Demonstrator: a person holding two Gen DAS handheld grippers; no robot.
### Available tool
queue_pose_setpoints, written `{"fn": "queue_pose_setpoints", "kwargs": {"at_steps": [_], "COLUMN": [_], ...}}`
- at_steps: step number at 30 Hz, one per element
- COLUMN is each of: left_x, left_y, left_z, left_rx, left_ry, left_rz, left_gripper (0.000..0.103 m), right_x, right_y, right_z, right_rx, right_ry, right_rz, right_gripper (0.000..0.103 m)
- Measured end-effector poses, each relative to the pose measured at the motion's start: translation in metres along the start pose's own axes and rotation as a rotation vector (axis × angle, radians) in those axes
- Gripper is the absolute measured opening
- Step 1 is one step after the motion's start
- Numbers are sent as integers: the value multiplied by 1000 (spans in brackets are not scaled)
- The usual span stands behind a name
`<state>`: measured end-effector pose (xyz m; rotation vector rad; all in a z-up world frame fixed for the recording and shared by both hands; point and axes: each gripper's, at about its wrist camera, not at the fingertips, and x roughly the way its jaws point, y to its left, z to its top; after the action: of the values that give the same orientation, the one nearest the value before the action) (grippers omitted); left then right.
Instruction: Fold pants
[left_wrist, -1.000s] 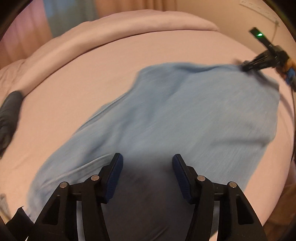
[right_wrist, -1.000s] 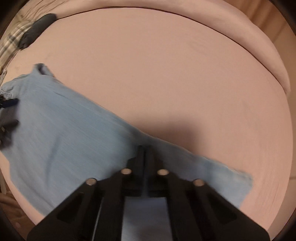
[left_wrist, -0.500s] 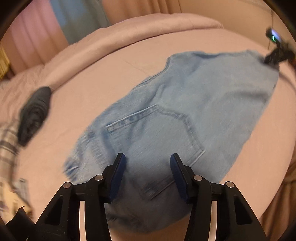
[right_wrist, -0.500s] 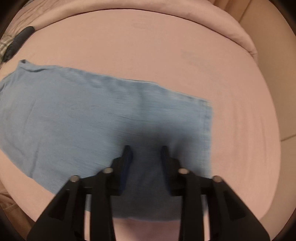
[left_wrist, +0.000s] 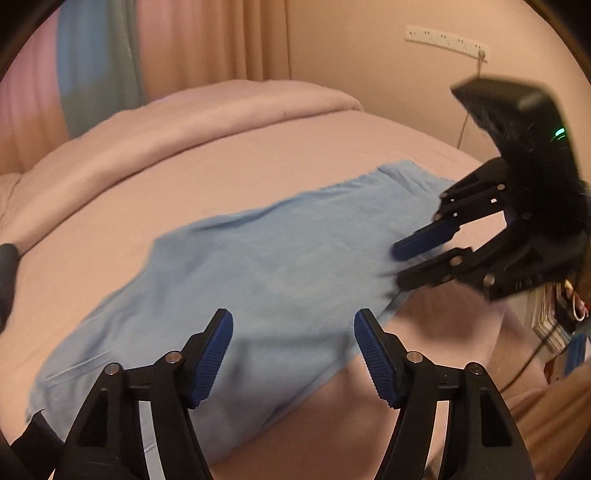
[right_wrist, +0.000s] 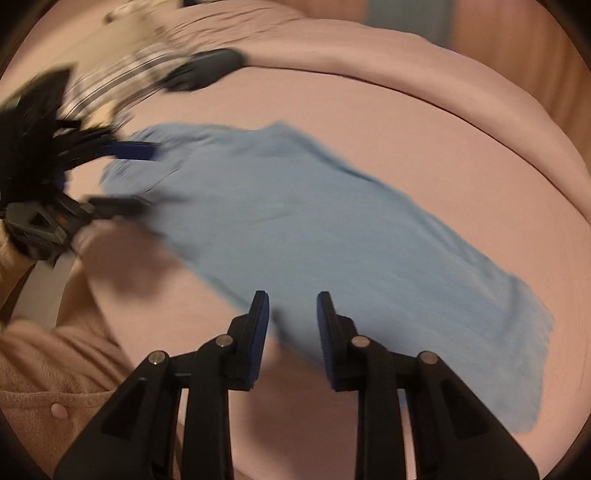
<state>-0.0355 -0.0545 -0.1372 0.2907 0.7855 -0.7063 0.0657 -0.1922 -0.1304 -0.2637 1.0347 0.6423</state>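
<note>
Light blue jeans (left_wrist: 280, 266) lie flat across the pink bed (left_wrist: 295, 147), blurred by motion. My left gripper (left_wrist: 291, 332) hovers over their near edge with its jaws opening and nothing between the pads. In the right wrist view the jeans (right_wrist: 314, 229) stretch from upper left to lower right. My right gripper (right_wrist: 292, 299) hangs above their near edge with a gap between its fingers, its jaws closing on nothing. Each gripper shows in the other's view: the right gripper (left_wrist: 398, 266) at one end of the jeans, the left gripper (right_wrist: 149, 176) at the other end.
A folded pink duvet (left_wrist: 221, 110) runs along the far side of the bed. A dark rolled garment (right_wrist: 207, 70) and a plaid cloth (right_wrist: 110, 85) lie at the far left. A person's beige top (right_wrist: 48, 369) is close at the lower left. A power strip (left_wrist: 443, 38) hangs on the wall.
The right gripper, shut on the jeans' end a second ago, has let go and drawn back. Both grippers have pulled away and tilted up; the jeans now lie flat.
</note>
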Motion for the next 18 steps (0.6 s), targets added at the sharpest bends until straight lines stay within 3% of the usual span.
{"fn": "queue_pose_setpoints", "kwargs": {"at_steps": [3, 4, 6, 8, 11, 14, 16, 18], "left_x": [27, 40, 50, 37, 2, -20, -13, -11], "left_y": [1, 1, -2, -8, 5, 16, 23, 27], "left_z": [4, -1, -13, -30, -51, -71, -80, -85], "left_rx": [-53, -53, -6, 87, 93, 149, 198, 229], "left_ry": [95, 182, 285, 282, 226, 160, 206, 210], "left_rz": [-83, -75, -57, -21, 10, 156, 232, 230], "left_gripper": [69, 69, 68, 68, 68, 68, 68, 68], "right_x": [9, 13, 30, 47, 28, -6, -5, 4], "right_y": [-2, 14, 33, 41, 40, 40, 44, 45], "right_z": [7, 7, 0, -24, -34, -55, -61, -64], "right_rx": [39, 55, 56, 23, 17, -31, -103, -178], "right_ry": [-25, -20, 47, 190, 161, 46, 59, 107], "right_rz": [-5, 0, 18, 11, 9, -28, -102, -163], "right_gripper": [14, 13, 12, 12, 12, 17, 22, 25]}}
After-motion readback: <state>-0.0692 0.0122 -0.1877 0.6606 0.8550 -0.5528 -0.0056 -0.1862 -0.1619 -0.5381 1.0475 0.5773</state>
